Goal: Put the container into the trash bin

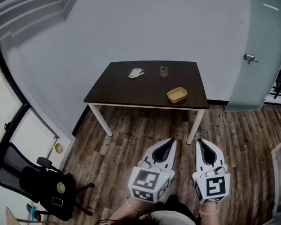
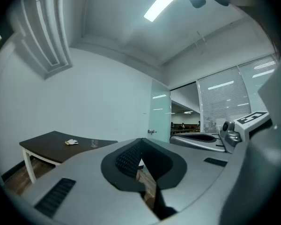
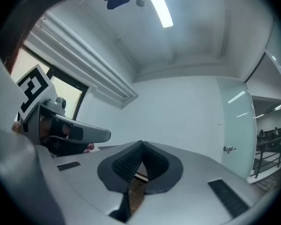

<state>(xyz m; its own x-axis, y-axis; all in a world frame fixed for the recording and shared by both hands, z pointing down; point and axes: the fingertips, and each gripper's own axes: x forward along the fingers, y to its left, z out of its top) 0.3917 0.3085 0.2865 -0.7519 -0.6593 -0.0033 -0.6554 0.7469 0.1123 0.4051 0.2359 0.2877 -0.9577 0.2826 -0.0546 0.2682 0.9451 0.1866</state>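
Note:
A shallow yellow container sits near the right front edge of the dark table. Both grippers hang low in the head view, over the wooden floor and well short of the table. My left gripper is shut with nothing between its pads; its own view shows the tips meeting. Beside it, my right gripper is also shut and empty, its tips touching. Both point level toward the table.
On the table's far side lie a white glove and a small glass. A black office chair stands at the lower left. A frosted glass door is at the right.

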